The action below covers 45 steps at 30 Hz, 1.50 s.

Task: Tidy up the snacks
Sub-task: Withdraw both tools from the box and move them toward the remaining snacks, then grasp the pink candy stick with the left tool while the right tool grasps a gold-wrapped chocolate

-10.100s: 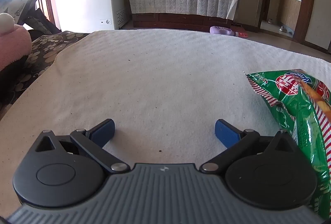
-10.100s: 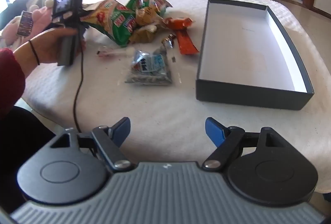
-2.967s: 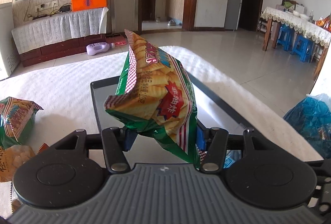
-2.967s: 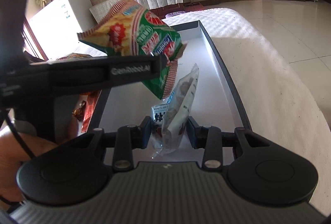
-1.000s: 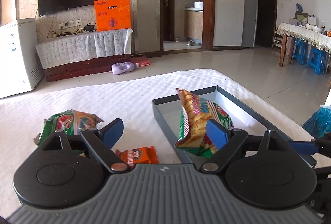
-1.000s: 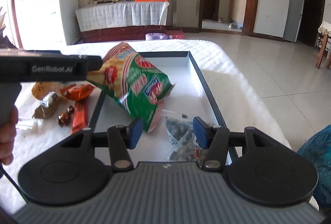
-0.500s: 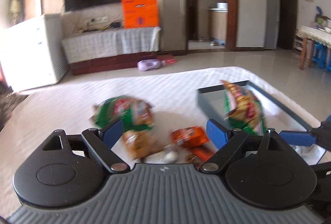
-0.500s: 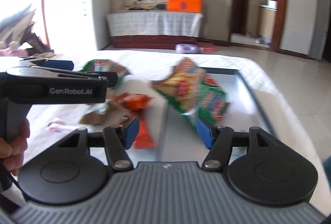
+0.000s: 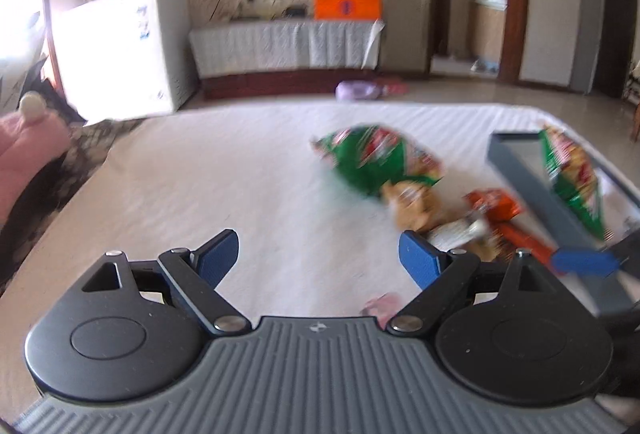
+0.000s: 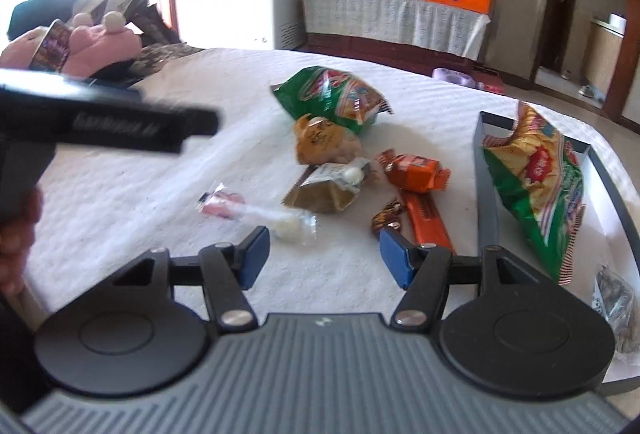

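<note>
1. Right wrist view: right gripper and left gripper both gape with nothing held
2. Loose snacks lie left of the box; the green bag looks light, crinkly and slippery, best pinched at a sealed edge
3. Inside the box, a chip bag leans on its left wall beside a clear packet

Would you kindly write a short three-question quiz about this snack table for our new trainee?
1. True or false: the left gripper holds a snack.
2. Which snack leans inside the dark box? A) orange wafer pack B) green chip bag C) brown pouch
3. Fill in: beyond the right gripper, a second green chip bag lies on the white ____.

Key: 1 false, both grippers' fingers stand apart on nothing; 2 B, the green chip bag; 3 tablecloth.
</note>
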Each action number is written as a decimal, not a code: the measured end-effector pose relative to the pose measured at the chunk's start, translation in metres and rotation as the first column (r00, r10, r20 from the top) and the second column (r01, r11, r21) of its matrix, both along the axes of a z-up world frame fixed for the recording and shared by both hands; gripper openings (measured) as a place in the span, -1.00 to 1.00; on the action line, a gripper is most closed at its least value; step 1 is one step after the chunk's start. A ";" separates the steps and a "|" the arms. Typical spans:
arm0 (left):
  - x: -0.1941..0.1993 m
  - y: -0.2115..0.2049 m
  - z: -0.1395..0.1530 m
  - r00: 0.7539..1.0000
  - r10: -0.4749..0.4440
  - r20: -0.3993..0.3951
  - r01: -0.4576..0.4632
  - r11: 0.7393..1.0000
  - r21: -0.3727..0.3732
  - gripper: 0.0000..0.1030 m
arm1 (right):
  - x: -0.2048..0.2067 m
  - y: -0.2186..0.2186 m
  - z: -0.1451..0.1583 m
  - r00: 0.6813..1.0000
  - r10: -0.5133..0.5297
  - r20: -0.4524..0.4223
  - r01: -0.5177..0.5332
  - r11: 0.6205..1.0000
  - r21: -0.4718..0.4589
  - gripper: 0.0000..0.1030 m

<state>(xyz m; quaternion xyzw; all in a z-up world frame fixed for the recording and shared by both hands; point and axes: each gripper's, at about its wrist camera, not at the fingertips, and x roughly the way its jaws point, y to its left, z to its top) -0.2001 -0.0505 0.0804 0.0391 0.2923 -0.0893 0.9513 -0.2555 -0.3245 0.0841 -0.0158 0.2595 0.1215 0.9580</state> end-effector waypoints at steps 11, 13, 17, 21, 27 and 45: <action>0.011 -0.002 -0.036 0.977 -0.181 -0.110 0.182 0.983 -0.005 0.71 | 0.008 -0.031 -0.002 0.996 -0.084 -0.022 0.085 0.993 0.079 0.23; 0.015 -0.005 -0.043 0.970 -0.200 -0.136 0.202 0.979 0.004 0.69 | 0.008 -0.032 -0.003 0.997 -0.079 -0.022 0.080 0.994 0.076 0.23; 0.023 -0.021 -0.053 0.957 -0.242 -0.159 0.248 0.969 0.014 0.64 | 0.009 -0.027 -0.005 0.998 -0.061 -0.029 0.062 0.997 0.042 0.23; 0.025 -0.046 -0.058 0.939 -0.305 -0.158 0.315 0.948 0.041 0.52 | 0.011 -0.027 -0.007 0.997 -0.069 -0.034 0.070 0.998 0.007 0.23; 0.023 -0.056 -0.056 0.920 -0.361 -0.154 0.369 0.929 0.021 -0.05 | 0.013 -0.033 -0.005 0.996 -0.091 -0.017 0.092 0.995 0.033 0.21; 0.030 -0.039 -0.051 0.949 -0.289 -0.123 0.302 0.948 0.103 0.60 | 0.049 -0.013 -0.022 0.995 -0.041 -0.094 0.039 0.999 -0.021 -0.23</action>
